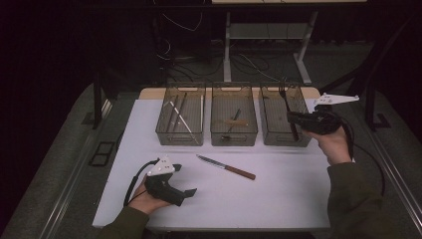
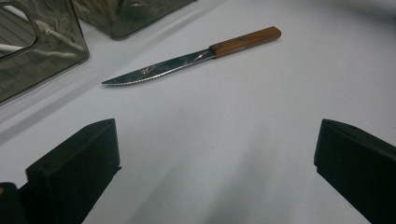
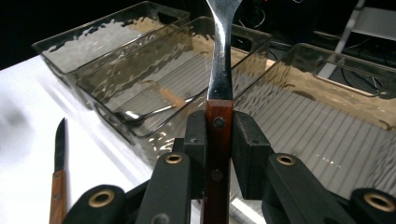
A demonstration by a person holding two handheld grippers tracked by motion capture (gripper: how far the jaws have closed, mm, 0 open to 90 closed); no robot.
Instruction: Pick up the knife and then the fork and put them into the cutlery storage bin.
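High view: three clear ribbed plastic bins (image 1: 234, 137) in a row; one wooden-handled serrated knife (image 1: 226, 167) loose on white table (image 1: 278, 199). Right gripper (image 3: 219, 135) pinches one wooden-handled metal fork (image 3: 219, 70) above the right bin, tines cut off. Left gripper (image 2: 215, 163) spread, empty

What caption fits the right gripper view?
Right gripper pinches a wooden-handled metal fork over the clear ribbed plastic bin.
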